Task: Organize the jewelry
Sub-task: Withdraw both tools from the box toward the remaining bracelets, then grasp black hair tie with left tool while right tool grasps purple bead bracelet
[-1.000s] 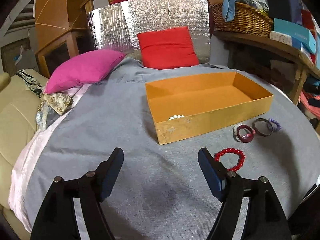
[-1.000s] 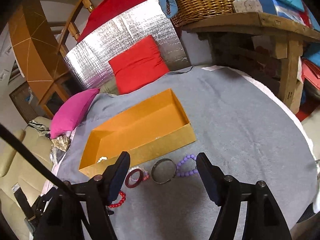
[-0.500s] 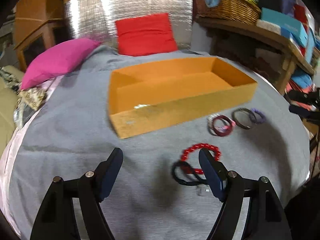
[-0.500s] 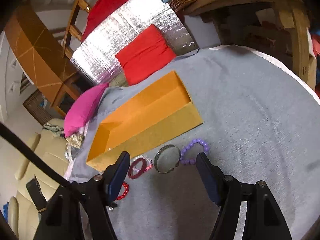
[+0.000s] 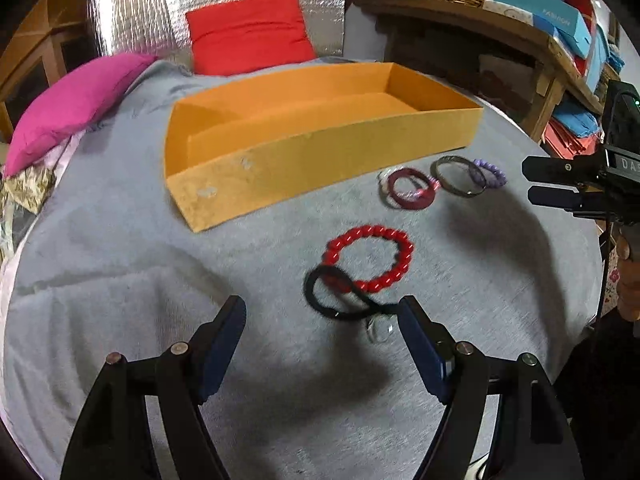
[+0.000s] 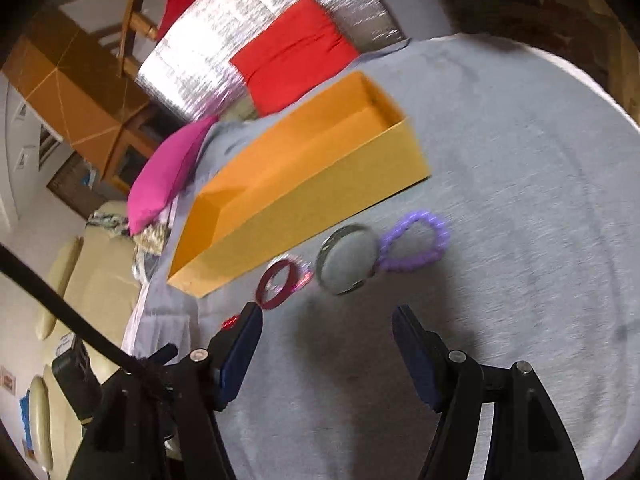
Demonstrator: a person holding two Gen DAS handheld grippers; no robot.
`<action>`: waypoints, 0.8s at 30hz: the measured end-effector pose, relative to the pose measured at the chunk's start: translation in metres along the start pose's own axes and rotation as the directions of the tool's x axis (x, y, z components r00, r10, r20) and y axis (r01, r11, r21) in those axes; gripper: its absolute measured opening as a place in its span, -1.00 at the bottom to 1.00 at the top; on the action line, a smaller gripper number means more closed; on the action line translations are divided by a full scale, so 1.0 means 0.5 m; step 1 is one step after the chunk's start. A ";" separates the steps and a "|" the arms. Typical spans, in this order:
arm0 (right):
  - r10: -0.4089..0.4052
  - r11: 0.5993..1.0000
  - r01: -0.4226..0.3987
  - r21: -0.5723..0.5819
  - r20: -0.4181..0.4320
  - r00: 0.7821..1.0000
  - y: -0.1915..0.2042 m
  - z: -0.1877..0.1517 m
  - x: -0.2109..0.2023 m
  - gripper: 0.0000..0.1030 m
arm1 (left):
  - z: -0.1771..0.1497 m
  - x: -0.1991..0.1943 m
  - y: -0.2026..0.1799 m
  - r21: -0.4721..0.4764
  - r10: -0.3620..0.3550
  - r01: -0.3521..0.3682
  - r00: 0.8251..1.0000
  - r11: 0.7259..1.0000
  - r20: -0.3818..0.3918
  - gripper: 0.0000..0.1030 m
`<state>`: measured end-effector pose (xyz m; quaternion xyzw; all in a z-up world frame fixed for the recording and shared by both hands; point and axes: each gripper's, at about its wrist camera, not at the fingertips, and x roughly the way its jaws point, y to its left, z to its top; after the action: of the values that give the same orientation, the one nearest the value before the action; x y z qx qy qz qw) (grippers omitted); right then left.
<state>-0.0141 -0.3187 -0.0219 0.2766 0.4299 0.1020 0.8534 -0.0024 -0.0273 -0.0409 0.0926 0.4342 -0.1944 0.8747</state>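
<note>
Left gripper (image 5: 320, 326): released, jaws wide apart, holding nothing, low over the near part of the grey cloth-covered table (image 5: 120, 264).
Black cord loop with a clear bead (image 5: 344, 300): on the cloth between the left fingertips, nearer the right one, overlapping the red bead bracelet (image 5: 370, 258) just beyond.
Right gripper (image 6: 326, 330): released, jaws wide apart, empty, above the cloth.
Dark red bangle (image 6: 277, 285): just ahead of the right gripper's left fingertip.
Grey metal bangle (image 6: 347, 259): ahead of the right gripper, touching the purple bead bracelet (image 6: 416, 246).
Long orange cardboard box (image 5: 316, 136): mid-table, beyond all the jewelry, open-topped.
Pink cushion (image 5: 76, 100): far left edge.
Red cushion (image 5: 248, 32): far edge, behind the box.
</note>
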 end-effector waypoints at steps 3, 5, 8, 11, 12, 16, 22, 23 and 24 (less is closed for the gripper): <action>0.006 1.000 -0.006 -0.006 -0.035 0.999 0.019 -0.008 0.028 0.38 | -0.007 0.010 0.011 -0.038 -0.047 0.046 0.999 0.998 -0.028 0.53; 0.007 1.000 -0.007 0.001 -0.052 0.999 0.024 -0.012 0.042 0.38 | -0.009 0.016 0.014 -0.059 -0.071 0.068 0.996 0.996 -0.045 0.53; 0.005 1.000 -0.005 0.004 -0.058 0.998 0.028 -0.016 0.047 0.38 | -0.006 0.018 0.013 -0.076 -0.098 0.095 0.994 0.993 -0.043 0.53; -0.004 1.000 0.004 -0.002 -0.056 0.998 0.029 -0.016 0.046 0.38 | -0.002 0.025 0.012 -0.120 -0.116 0.110 0.992 0.987 -0.045 0.53; -0.007 1.000 0.007 0.001 -0.054 0.999 0.028 -0.016 0.047 0.38 | 0.001 0.028 0.012 -0.132 -0.114 0.107 0.993 0.986 -0.044 0.53; -0.016 1.000 0.016 0.015 -0.046 0.999 0.020 -0.013 0.045 0.38 | 0.010 0.040 0.012 -0.180 -0.130 0.121 0.991 0.976 -0.036 0.34; -0.096 0.995 0.095 0.025 0.042 0.995 -0.013 0.017 0.013 0.29 | 0.007 0.047 0.004 -0.143 -0.120 0.110 0.991 0.984 -0.062 -0.38; -0.121 0.992 0.120 0.034 0.045 0.992 -0.026 0.027 0.013 0.18 | 0.005 0.045 0.006 -0.139 -0.122 0.113 0.991 0.984 -0.062 -0.49; -0.143 0.989 0.142 0.035 0.045 0.989 -0.034 0.034 0.014 0.11 | 0.004 0.044 0.010 -0.143 -0.126 0.115 0.990 0.983 -0.064 -0.54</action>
<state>0.0025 -0.3366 -0.0280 0.2611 0.4296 0.0273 0.8640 0.0130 -0.0290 -0.0572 0.0120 0.4829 -0.2128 0.8493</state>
